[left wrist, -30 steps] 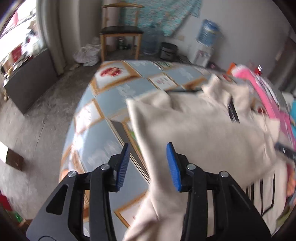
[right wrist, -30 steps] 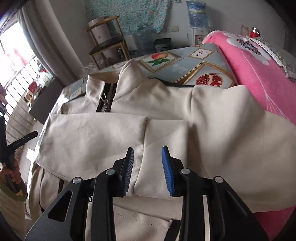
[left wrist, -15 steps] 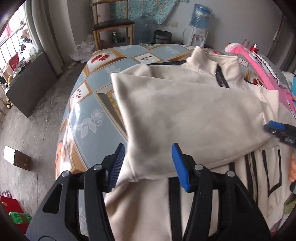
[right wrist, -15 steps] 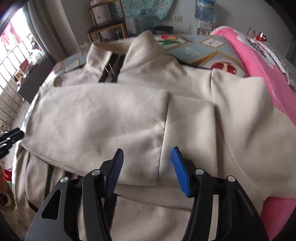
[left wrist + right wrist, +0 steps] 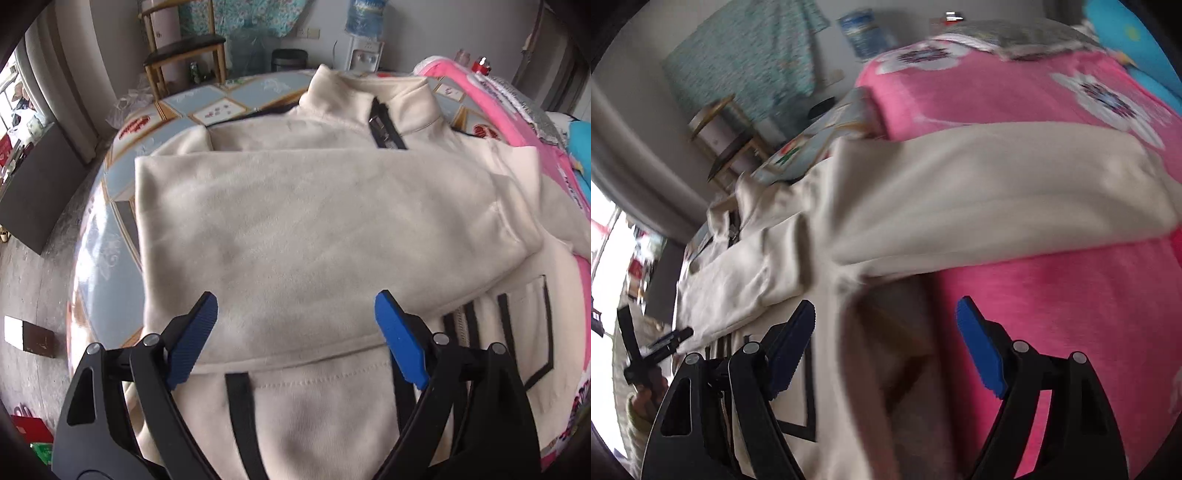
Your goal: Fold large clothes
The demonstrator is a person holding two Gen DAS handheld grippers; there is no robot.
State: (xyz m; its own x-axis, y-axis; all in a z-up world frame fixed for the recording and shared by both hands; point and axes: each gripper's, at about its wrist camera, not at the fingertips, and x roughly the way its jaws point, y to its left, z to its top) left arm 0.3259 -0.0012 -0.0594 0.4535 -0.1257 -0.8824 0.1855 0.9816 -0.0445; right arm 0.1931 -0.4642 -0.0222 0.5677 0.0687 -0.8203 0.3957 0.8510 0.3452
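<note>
A large cream jacket point(image 5: 295, 229) with black trim and a zip collar lies spread on the patterned tablecloth point(image 5: 107, 236). One sleeve is folded flat across its chest. My left gripper point(image 5: 295, 321) hovers over the lower edge of that sleeve, its jaws opening wide, nothing pinched between the blue pads point(image 5: 400, 339). In the blurred, tilted right wrist view the jacket's other sleeve point(image 5: 997, 184) lies out over a pink blanket point(image 5: 1052, 314). My right gripper point(image 5: 886, 328) hangs above the jacket's side edge, its jaws opening too, with cloth below them but not gripped.
A pink flowered blanket point(image 5: 517, 122) borders the jacket on the right. A wooden chair point(image 5: 184, 51), a water dispenser point(image 5: 364, 33) and a black bin point(image 5: 289, 59) stand by the far wall. The left gripper point(image 5: 653, 350) and the hand holding it show at the right view's left edge.
Both grippers have let go of the folded sleeve and opened wide. The left one slid right along the jacket. The right one swung right toward the pink blanket and rolled.
</note>
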